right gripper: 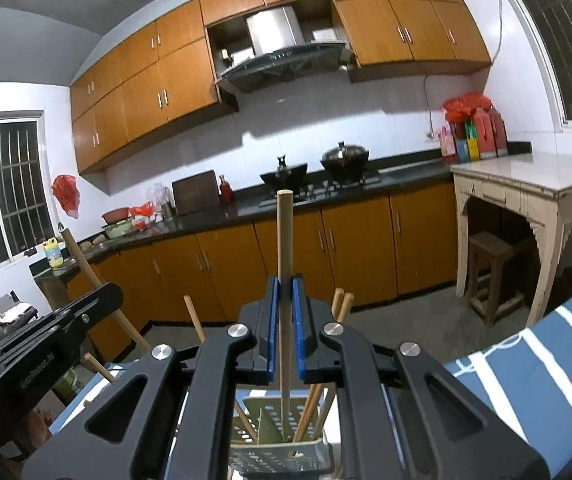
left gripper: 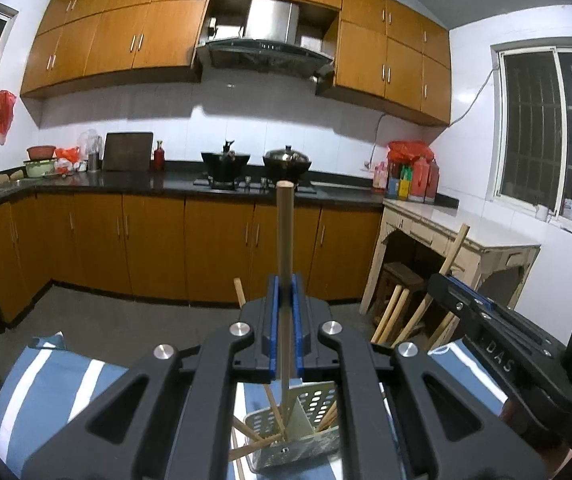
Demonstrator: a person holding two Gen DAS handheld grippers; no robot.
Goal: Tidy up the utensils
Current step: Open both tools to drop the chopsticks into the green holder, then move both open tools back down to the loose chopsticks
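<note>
My left gripper [left gripper: 285,292] is shut on an upright wooden utensil handle [left gripper: 285,232] whose lower end reaches into a pale perforated utensil holder [left gripper: 317,400] below. My right gripper [right gripper: 285,292] is shut on another upright wooden handle [right gripper: 284,236] above the same holder [right gripper: 282,456]. The holder has a divider and several wooden sticks [right gripper: 309,408] leaning in its compartments. The right gripper's body shows in the left wrist view [left gripper: 497,332]; the left gripper's body shows in the right wrist view [right gripper: 46,332].
The holder stands on a blue and white striped cloth [left gripper: 58,384]. Orange kitchen cabinets [left gripper: 158,248], a dark counter with two woks [left gripper: 286,160] and a cream side table [right gripper: 525,184] with a stool beneath lie beyond.
</note>
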